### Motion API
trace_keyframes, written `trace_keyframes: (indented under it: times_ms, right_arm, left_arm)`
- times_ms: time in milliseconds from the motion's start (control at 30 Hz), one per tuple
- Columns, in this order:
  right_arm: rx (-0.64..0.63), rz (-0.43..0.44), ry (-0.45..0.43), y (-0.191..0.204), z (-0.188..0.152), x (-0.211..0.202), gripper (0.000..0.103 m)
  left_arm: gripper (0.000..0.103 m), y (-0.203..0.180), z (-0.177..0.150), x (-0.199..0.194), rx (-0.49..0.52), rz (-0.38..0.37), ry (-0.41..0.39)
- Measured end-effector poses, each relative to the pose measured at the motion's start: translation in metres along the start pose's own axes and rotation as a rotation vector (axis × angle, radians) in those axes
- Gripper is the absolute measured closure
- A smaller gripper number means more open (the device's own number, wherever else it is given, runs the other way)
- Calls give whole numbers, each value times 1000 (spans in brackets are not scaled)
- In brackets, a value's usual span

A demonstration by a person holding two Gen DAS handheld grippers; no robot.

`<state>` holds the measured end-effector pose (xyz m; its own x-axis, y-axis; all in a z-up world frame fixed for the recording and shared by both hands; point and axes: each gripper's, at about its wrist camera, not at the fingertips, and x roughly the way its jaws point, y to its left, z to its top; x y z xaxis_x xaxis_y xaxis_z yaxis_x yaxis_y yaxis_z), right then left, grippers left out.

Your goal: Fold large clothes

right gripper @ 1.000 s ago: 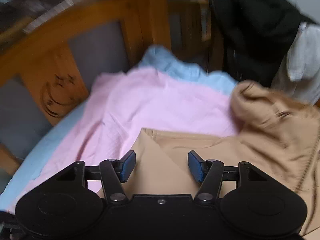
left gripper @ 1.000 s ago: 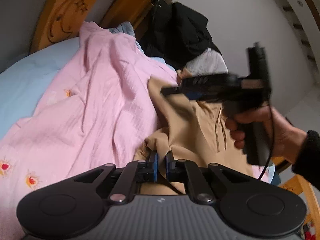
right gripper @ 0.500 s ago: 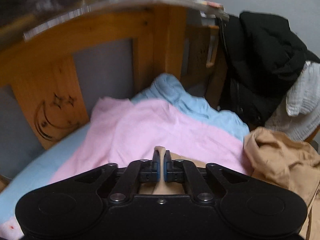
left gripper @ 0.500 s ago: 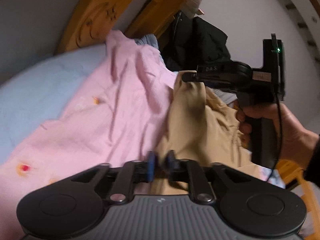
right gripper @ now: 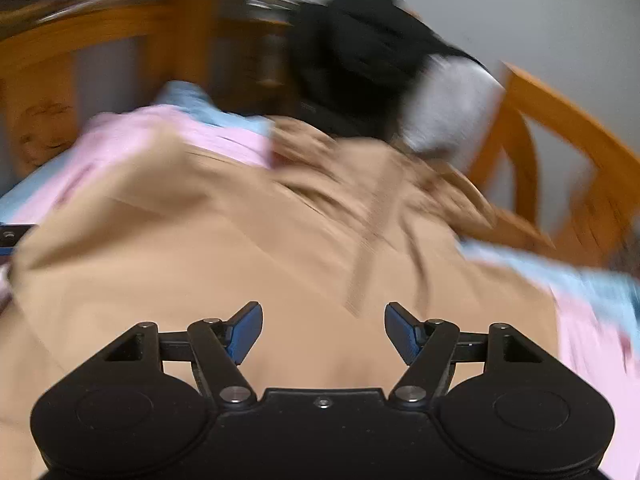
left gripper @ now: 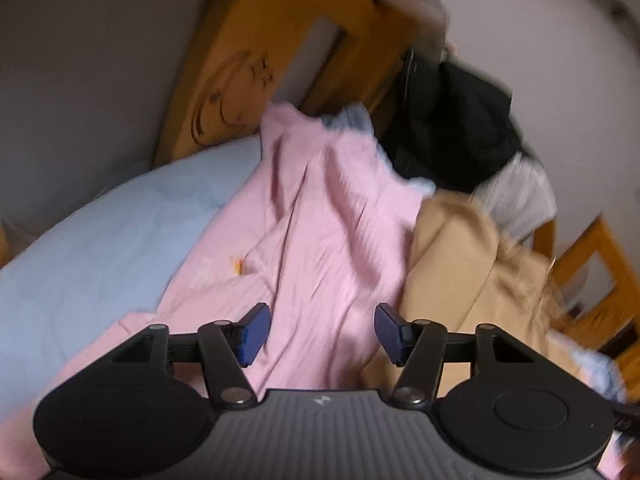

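Observation:
A tan hooded garment [right gripper: 256, 248] lies spread on a pink blanket [left gripper: 320, 224] on the bed; in the left wrist view the garment [left gripper: 460, 256] lies to the right. My left gripper [left gripper: 322, 332] is open and empty above the pink blanket, just left of the garment's edge. My right gripper [right gripper: 323, 332] is open and empty above the tan garment's broad middle. The right wrist view is motion-blurred.
A wooden headboard [left gripper: 256, 56] with a moon carving stands behind. Black clothing [left gripper: 452, 132] and a white textile [left gripper: 520, 200] hang at the back right. A wooden bed rail [right gripper: 560, 168] runs along the right. A light blue sheet [left gripper: 104, 248] covers the mattress.
Both grippers were shut on the tan garment half a second ago; both have opened and let it go. The garment now lies flatter on the bed.

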<state>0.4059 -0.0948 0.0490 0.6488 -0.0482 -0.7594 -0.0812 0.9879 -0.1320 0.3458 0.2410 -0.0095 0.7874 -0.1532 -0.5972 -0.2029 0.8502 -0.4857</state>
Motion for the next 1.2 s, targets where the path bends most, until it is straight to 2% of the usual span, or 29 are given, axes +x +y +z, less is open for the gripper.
trace_keyframes:
  times_ms: [67,167,200,267,333,433,467,533,600,633,700,733,767,833,933,1033,1100,1167,1200]
  right_arm:
    - [74,-41,7,-13,-3,-2,30]
    - [102,-145,47,-29,-15,-4,30]
    - [117,-168,47,-40,-21,-7,30]
    - [149,-189,55,-61,-32,-15,30]
    - [192,-191,76,-87,-44,-26,30]
    - [258,-131,129,-121,-60,-28,31]
    - [293,-104,144,-129,-64,-26,37]
    - [371,-10,151,-138,-73,-20,42]
    - [419,69,201,-135,-79,-4,44]
    - [451,93,237,-132,-85,6,53]
    - [446,59,218,-124,-88,8,64]
    - [415,52,205,-120,-87,6,90]
    - [376,40,203,-117,-85,2,96]
    - [244,44,199,-117,-74,-14,100]
    - [25,23,185,-119,-57,-48,101]
    - [-74,30,211,-127,-56,-66,101]
    - [-78,36,224,-133,-64,-64,93]
    - [-73,-20,155,-134,-72,-63,61]
    - [-83,-62,77,-132,-77,-64,58]
  left_arm:
    - [39,-4,-2,-9,55,-38,-42]
    - [28,-21,-3,-15,142,-130,-64]
    - [28,-29,-3,-14,191,-125,-72]
    - [27,-50,-5,-4,298,-39,-69]
    - [27,-62,-8,11,343,8,-7]
    - [27,-60,-12,29,287,5,138]
    - [27,-55,-12,30,243,11,163]
    - [27,-44,-12,25,170,9,166]
    - [26,-39,-12,17,147,11,175]
    - [25,-38,-10,15,151,22,181]
    - [22,-41,-6,9,182,41,179]
    - [21,-45,-4,4,208,57,170]
    - [21,-49,-1,5,235,67,164]
    - [19,-63,4,4,312,80,157]
    - [18,-84,15,3,391,137,196]
    - [18,-101,24,12,388,194,231]
    - [17,-106,29,25,353,224,242]
    - [17,-107,30,41,321,240,239]
    - [17,-106,27,49,322,247,220]
